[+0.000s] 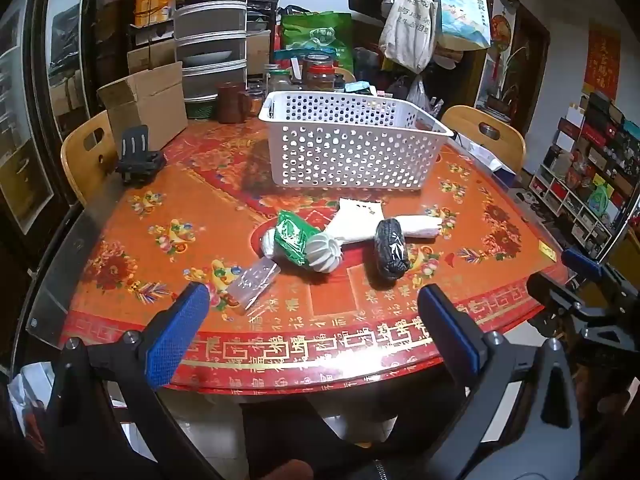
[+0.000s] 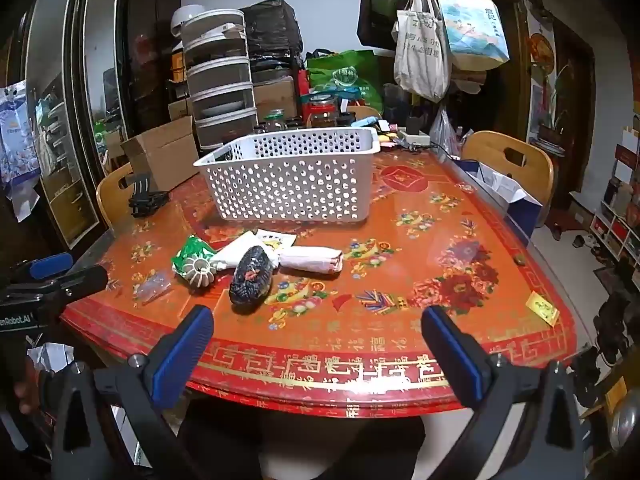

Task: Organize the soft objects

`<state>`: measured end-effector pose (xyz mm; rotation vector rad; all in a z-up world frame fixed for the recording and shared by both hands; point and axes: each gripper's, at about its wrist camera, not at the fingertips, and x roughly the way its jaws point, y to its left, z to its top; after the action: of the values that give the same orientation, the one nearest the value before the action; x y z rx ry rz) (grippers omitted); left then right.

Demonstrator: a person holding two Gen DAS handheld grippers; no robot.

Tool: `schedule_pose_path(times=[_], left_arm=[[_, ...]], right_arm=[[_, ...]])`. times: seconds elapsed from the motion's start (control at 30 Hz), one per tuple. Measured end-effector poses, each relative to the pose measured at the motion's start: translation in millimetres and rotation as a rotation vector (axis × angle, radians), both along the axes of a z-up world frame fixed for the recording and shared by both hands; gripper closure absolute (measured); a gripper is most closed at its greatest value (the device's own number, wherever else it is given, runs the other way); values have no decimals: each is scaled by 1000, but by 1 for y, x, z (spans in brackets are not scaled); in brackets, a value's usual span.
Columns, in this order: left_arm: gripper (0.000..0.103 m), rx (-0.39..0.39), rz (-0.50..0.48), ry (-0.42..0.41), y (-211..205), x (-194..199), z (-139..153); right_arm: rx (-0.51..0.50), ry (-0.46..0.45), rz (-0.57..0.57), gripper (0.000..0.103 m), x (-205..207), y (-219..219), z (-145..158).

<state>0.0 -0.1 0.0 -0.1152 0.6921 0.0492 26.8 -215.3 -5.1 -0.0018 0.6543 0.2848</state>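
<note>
Soft objects lie in a cluster mid-table: a green packet (image 1: 291, 236) (image 2: 188, 252), a white ribbed ball (image 1: 325, 254) (image 2: 198, 270), a black knitted bundle (image 1: 392, 250) (image 2: 252, 276), a white rolled cloth (image 1: 416, 226) (image 2: 314, 260), a white folded cloth (image 1: 360, 216) (image 2: 244, 250) and a clear plastic bag (image 1: 254, 280) (image 2: 154, 282). A white perforated basket (image 1: 352, 152) (image 2: 292, 184) stands behind them. My left gripper (image 1: 312, 328) is open and empty over the near table edge. My right gripper (image 2: 316, 352) is open and empty, to the cluster's right.
The table (image 1: 500, 280) has a red patterned cover. A cardboard box (image 1: 148, 108), a black clamp stand (image 1: 138, 158), jars (image 1: 320, 74) and stacked containers (image 1: 212, 40) crowd the back. Wooden chairs (image 1: 484, 132) (image 1: 86, 152) stand at both sides. A yellow tag (image 2: 542, 308) lies near the right edge.
</note>
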Motion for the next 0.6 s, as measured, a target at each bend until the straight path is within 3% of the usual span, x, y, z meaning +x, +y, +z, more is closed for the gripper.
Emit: schedule_pose_path(times=[0.13, 0.6], left_arm=[[0, 40, -1, 10, -2, 0, 0], [0, 26, -8, -8, -6, -4, 6]], right_arm=[[-10, -6, 4, 0, -3, -1, 4], [-17, 13, 16, 0, -1, 4, 0]])
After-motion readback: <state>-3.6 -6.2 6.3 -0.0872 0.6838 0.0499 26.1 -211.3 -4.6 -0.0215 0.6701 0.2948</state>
